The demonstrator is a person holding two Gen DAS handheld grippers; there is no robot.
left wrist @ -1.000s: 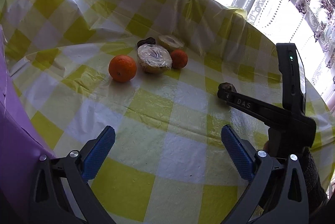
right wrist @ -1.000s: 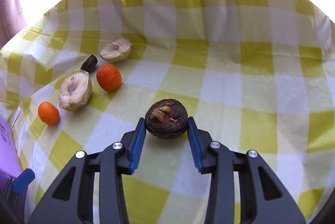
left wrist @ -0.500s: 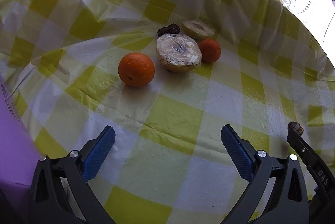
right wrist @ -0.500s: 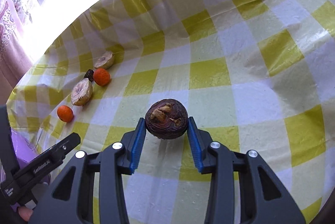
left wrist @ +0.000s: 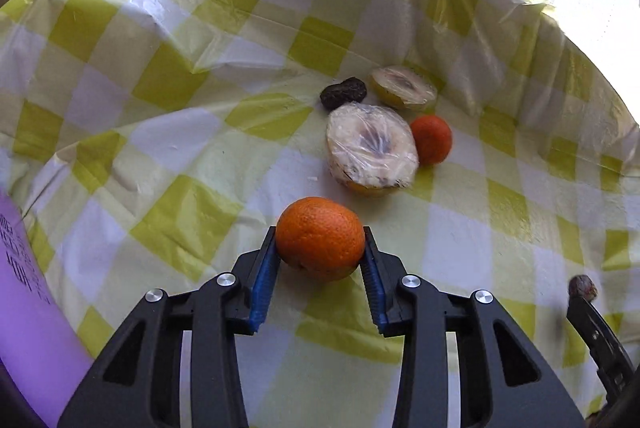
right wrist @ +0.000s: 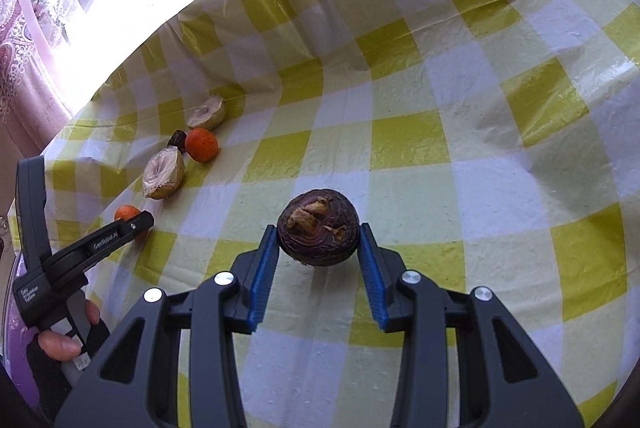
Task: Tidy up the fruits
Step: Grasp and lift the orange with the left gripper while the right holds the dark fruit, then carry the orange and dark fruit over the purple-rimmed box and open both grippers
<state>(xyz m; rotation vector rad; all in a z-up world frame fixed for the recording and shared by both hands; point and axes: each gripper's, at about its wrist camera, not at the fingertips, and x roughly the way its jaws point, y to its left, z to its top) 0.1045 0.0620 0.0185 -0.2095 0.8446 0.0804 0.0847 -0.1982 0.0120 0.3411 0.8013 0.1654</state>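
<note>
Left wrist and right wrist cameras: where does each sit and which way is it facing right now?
Left wrist: on the left gripper, looking along its fingers at the large orange clamped between them, cut fruit halves behind.
Right wrist: on the right gripper, looking at the dark brown fruit it holds; the person's left hand shows.
Shared: the small orange and the checked tablecloth.

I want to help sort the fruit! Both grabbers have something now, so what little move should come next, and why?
Probably lift the left gripper a little. Its blue pads already touch both sides of the orange, which sits on the tablecloth. The right gripper already holds the dark brown fruit, so the orange seems next.
</note>
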